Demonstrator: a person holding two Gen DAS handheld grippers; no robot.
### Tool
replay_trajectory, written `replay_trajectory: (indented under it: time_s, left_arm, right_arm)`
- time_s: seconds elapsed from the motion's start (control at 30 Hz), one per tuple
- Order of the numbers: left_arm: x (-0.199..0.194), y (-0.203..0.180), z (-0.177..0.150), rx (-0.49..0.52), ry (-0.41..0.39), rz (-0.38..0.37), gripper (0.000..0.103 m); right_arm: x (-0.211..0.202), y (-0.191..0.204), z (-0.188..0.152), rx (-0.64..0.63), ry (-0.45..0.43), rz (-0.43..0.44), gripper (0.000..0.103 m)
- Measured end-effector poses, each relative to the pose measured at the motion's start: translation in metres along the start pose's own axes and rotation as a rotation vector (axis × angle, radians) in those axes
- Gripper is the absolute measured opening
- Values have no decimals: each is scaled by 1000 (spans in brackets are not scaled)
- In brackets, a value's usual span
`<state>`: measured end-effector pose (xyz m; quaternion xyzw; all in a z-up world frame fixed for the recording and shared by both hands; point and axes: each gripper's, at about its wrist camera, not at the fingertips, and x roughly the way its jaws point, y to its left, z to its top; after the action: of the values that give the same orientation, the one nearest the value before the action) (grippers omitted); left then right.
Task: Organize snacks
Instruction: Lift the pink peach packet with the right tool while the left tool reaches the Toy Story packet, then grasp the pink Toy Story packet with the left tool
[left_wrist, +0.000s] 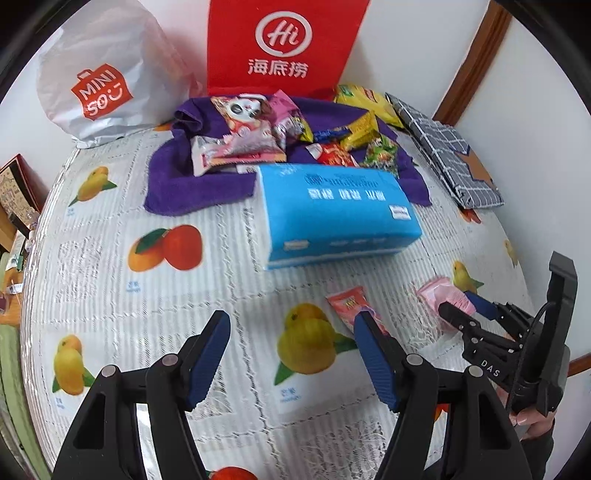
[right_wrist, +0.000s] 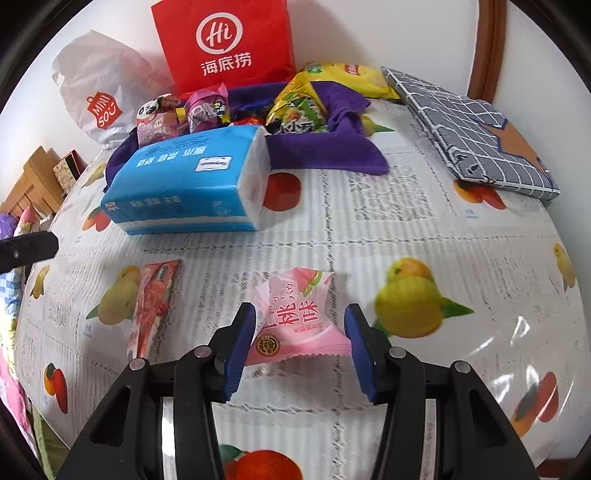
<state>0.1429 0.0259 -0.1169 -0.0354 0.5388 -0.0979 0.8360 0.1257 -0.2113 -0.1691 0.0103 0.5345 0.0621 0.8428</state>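
Left side first. Our left gripper (left_wrist: 291, 328) hangs over bare tablecloth (left_wrist: 155, 295) with its jaws spread and nothing between them; its right finger (left_wrist: 373, 354) covers the near end of a red snack sachet (left_wrist: 349, 301) that lies flat on the cloth. Whether that finger touches the sachet we cannot tell.

Middle, further back: a blue tissue pack (right_wrist: 192, 184) lies in front of a purple towel (right_wrist: 332, 147) heaped with loose snacks (left_wrist: 255, 136). We take that heap as the collecting place, though the task does not name one. A white Miniso bag (left_wrist: 96, 77) and a red Hi bag (right_wrist: 221, 44) stand against the wall behind.

Right side: our right gripper (right_wrist: 299, 343) is closed on a pink peach-flavour snack packet (right_wrist: 295, 317), a pad at each side edge. The packet looks puffy and light, and its shadow on the cloth suggests it is just off the surface, though we cannot be sure.

Notes for doing the carry well:
- Keep the squeeze gentle but steady; an air-filled wrapper can slip or pop.
- Lift high enough to pass over the tissue pack, which stands between the packet and the towel.
- Set the packet down on a free part of the towel, not on the leaning yellow and green bags (right_wrist: 295, 107).
- Mind the left gripper when it goes for the red sachet; the two tools are near each other.

A folded checked cloth (right_wrist: 476, 133) at far right is out of our way.
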Motion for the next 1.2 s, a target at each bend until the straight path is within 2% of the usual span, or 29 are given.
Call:
replay_trajectory:
  time_s: [0.2,0.33,0.47,0.53,0.6,0.73,1.2]
  left_arm:
    - [2,-14,-7,9,15,10,68]
    - [1,-18,-7,14,15,22,68]
    - [1,-19,-7,13,18,36,68]
    - [2,-19,-8,10,22,42,68]
    - [5,-18,-8,2,29,45,68]
    - [13,-22,-9,-2,49,37,68]
    - [59,-67,-8,71,136,-13,68]
  right_arm:
    - [7,-11,-7,-4,61,41,50]
    - [7,-10,-7,-15,42,46,58]
    - [15,-6,-2,-30,44,50,59]
    - [19,-3,-2,-50,40,25,58]
    - [20,2,-3,-93,29,-7,52]
    - [16,1,-6,-117,12,-3,49]
    - [-5,-55,-24,-8,-14,-40,49]
